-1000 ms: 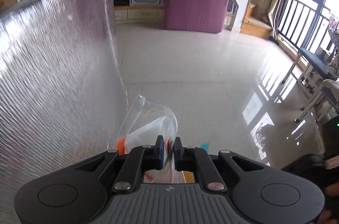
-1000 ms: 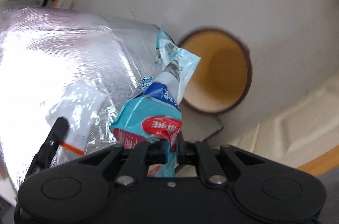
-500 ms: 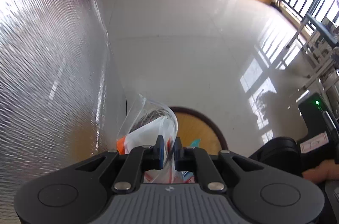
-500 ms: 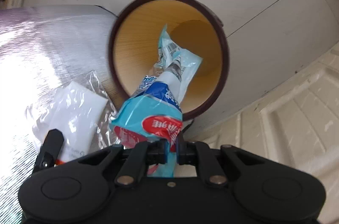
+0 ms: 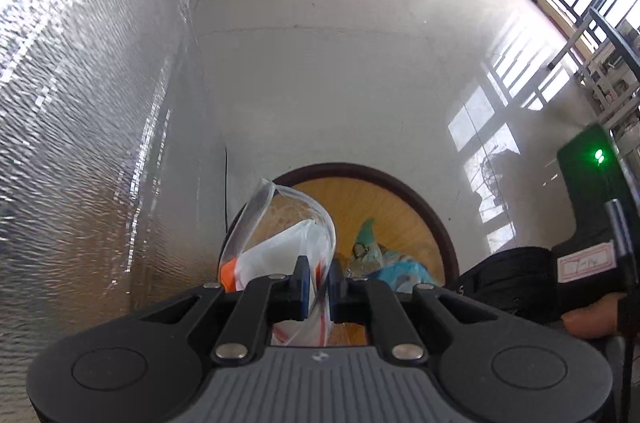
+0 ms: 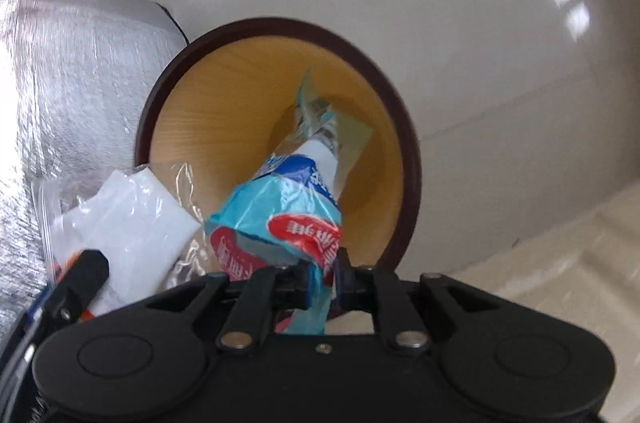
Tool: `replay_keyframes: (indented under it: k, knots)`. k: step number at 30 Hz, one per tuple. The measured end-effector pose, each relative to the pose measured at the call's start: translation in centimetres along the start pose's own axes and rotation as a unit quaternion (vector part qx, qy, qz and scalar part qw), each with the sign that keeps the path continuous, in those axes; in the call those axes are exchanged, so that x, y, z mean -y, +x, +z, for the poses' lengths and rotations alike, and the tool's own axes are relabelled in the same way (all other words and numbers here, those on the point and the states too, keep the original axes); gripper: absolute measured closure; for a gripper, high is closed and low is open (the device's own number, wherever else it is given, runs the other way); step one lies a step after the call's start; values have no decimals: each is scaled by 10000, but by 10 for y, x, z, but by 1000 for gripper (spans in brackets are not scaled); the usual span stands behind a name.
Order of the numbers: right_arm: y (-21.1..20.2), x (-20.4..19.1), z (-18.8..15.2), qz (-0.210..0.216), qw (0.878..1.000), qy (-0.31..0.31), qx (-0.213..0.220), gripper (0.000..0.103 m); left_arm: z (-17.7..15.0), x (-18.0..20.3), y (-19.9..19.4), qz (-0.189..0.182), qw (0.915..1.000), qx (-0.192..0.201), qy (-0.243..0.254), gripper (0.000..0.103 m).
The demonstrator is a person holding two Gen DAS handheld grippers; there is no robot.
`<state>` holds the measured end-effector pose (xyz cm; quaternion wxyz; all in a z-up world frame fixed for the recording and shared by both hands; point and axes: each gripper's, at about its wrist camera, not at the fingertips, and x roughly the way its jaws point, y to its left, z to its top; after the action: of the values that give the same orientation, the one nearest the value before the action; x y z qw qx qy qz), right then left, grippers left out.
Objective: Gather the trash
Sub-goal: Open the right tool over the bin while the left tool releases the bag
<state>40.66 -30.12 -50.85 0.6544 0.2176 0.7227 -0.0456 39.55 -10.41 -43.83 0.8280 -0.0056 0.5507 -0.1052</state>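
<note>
Left wrist view. Left tool [image 5: 318,281]: jaws pinched nearly together on a clear plastic bag [image 5: 280,235] with white contents and an orange patch; the bag stands up from the fingertips. Beyond and below it, a round waste bin [image 5: 424,199] with dark brown rim and yellow wood-look interior, standing on the pale tiled floor [image 5: 340,71]. A crumpled teal wrapper [image 5: 396,263] shows over the bin's mouth, just right of the bag. Silver foil sheet [image 5: 92,103] fills the left side, its edge beside the bin. Right tool's black body [image 5: 560,271] at right edge, with a green indicator light.

Right wrist view. Right tool [image 6: 323,277]: jaws clamped on the teal, blue and red wrapper [image 6: 292,207], which hangs over the open mouth of the bin [image 6: 404,127]. The clear bag [image 6: 128,219] sits at left, overlapping the bin's near rim, held by a black finger of the left tool [image 6: 86,275]. Foil sheet [image 6: 72,83] at left, touching the bin.
</note>
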Motion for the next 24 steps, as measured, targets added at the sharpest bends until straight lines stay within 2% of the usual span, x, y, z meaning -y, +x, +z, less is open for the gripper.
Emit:
replay_keyframes:
  k: [5,8,18,20,21,23,24]
  knots:
    - [-5,-4,-4,-112,9992,-236,297,89,-7,-3,16,-61,9999,-52,130,94]
    - [-5,0,-4,-165,9989,-204,386,76,-9,-1,26,-201,9997,-3,140,94]
    - [-19,7,-14,-64,9974,-119,713,74,-11,17,56,-347,9989,12,330,93]
    - [-24,7,-17,-68,9965,-172,816,74,-13,15,65,-360,9991,-75,228,87]
    - [-25,7,-17,-66,9963,-201,837,74,-13,13,70,-364,9990,-185,158,75]
    - [-22,3,-17,-99,9960,-267,842,74,-16,11,77,-229,9989,-397,24,61]
    - [-22,3,-18,-126,9960,-311,830,74,-18,11,78,-137,9989,-441,23,60]
